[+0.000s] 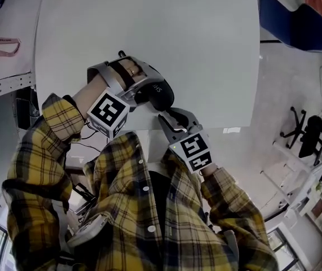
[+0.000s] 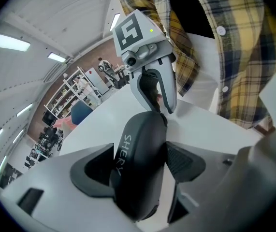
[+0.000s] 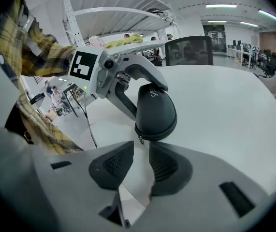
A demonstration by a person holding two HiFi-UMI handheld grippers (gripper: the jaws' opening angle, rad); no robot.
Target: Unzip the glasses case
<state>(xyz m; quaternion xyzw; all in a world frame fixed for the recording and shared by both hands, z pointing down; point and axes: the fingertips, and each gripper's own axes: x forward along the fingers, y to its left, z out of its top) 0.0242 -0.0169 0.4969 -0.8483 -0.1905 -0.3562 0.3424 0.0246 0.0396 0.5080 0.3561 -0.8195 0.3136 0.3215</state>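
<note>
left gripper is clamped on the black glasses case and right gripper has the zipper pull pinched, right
No: in the right gripper view the right gripper has its jaws apart, the zipper pull ahead of them. The left gripper does clamp the black glasses case.

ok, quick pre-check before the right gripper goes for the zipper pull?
1. Left gripper clamped on glasses case: ok.
2. Case zipped, seam closed: ok.
3. Zipper pull visible, facing right gripper: ok.
4. Right jaws apart, nothing between them: ok.
5. Pull between the right jaws: not ok, it hangs just ahead of them.
6. Case end resting on white table: cannot tell.
</note>
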